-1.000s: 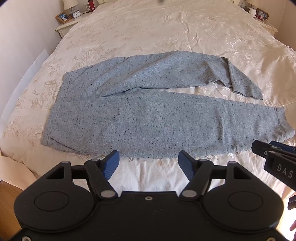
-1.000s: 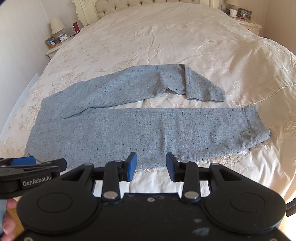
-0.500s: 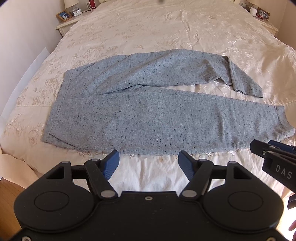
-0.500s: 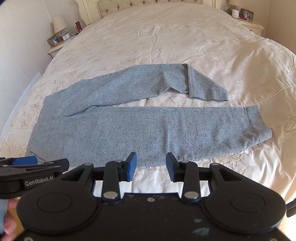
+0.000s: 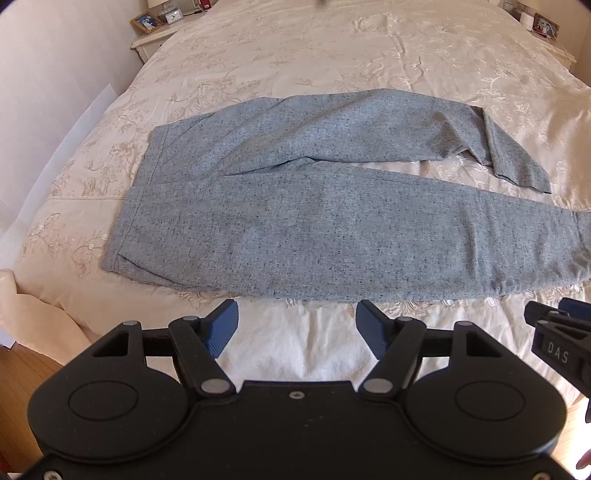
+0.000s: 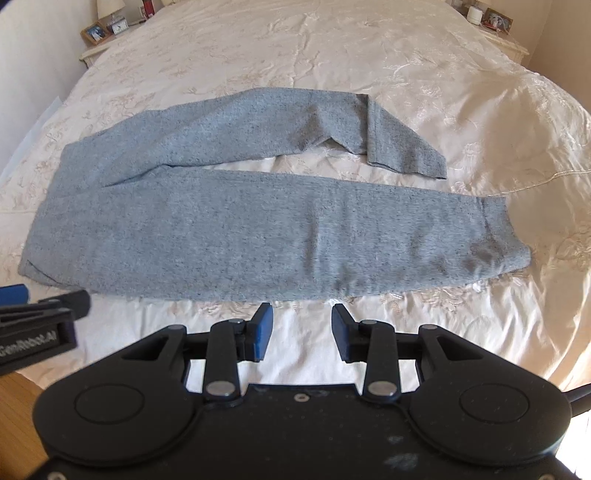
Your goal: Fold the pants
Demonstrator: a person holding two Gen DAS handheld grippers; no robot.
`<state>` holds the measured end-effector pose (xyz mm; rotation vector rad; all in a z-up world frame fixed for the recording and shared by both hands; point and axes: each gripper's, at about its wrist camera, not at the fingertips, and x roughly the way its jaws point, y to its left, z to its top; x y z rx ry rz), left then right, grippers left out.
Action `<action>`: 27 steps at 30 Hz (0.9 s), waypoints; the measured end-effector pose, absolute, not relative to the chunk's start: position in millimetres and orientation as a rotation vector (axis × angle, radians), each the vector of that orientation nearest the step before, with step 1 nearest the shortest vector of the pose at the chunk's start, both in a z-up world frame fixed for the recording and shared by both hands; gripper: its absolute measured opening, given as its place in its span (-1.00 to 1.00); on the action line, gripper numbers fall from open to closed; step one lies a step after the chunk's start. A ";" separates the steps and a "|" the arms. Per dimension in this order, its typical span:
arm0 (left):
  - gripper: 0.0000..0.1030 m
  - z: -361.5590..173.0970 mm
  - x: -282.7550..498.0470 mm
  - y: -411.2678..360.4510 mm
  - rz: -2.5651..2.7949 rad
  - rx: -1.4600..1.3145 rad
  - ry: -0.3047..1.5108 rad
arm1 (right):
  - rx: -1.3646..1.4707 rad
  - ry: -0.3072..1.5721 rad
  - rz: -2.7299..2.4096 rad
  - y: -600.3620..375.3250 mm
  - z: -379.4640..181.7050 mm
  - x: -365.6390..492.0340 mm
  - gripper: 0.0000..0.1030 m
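Grey speckled pants lie flat on the cream bed, waistband to the left, legs running right; they also show in the right wrist view. The near leg is straight. The far leg's end is folded back on itself. My left gripper is open and empty, just short of the near leg's front edge. My right gripper is open and empty, near the same edge further right. Each gripper shows at the side of the other's view, the right one and the left one.
The cream embroidered bedspread covers the whole bed. A nightstand with a photo frame and clock stands at the back left, another nightstand at the back right. Wooden floor shows at the lower left.
Both grippers have moved forward toward the pants' near edge; the pants appear larger and closer. The jaws stay open and the pants have not moved.
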<state>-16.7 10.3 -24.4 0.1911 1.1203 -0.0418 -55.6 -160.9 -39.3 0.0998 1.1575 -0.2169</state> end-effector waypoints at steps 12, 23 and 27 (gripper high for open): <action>0.41 -72.6 36.0 28.1 -0.086 0.177 1.201 | 0.106 1.205 -0.283 -180.2 -77.7 -35.3 -0.27; 0.40 -136.6 126.1 44.0 -0.068 0.237 1.248 | 0.124 1.230 -0.149 -176.4 -120.7 56.7 -0.27; 0.40 -161.0 144.6 49.4 -0.081 0.285 1.277 | 0.140 1.242 -0.078 -153.8 -147.4 98.1 -0.27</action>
